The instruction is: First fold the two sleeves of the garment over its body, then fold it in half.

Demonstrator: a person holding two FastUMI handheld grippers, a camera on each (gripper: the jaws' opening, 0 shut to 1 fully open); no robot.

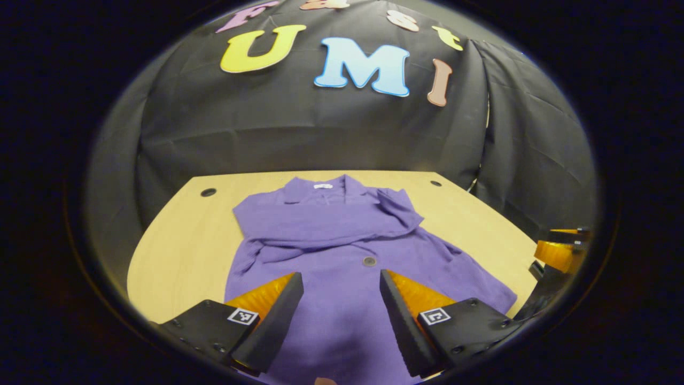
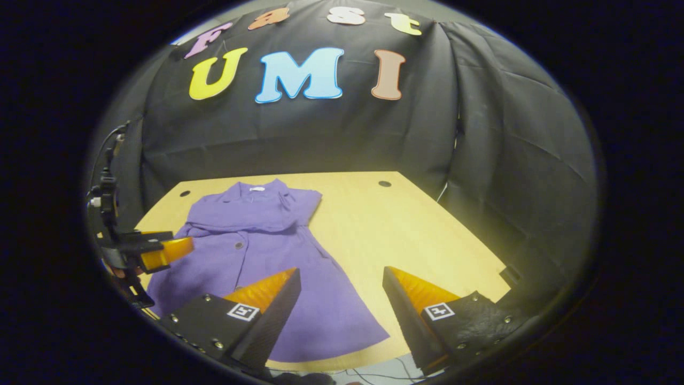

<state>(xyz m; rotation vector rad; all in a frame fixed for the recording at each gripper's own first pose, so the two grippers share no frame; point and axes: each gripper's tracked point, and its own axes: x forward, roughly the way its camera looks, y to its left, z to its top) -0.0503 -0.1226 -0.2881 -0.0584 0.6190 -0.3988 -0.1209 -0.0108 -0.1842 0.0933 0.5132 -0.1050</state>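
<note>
A purple buttoned garment (image 1: 342,251) lies flat on the wooden table (image 1: 176,251), collar at the far side. Both sleeves are folded across its chest. My left gripper (image 1: 342,280) hovers open above the lower body of the garment, nothing between its fingers. In the right gripper view the garment (image 2: 267,256) lies to the left, and my right gripper (image 2: 342,278) stands open over its lower right hem and the bare table (image 2: 406,235). The left gripper (image 2: 160,251) shows at the left edge of that view, above the garment's left side. The right gripper (image 1: 558,254) shows at the right edge of the left gripper view.
The table has small round holes near its far corners (image 1: 208,192) (image 2: 385,183). Black cloth walls the booth behind and to the right. Cables (image 2: 368,374) lie below the table's near edge.
</note>
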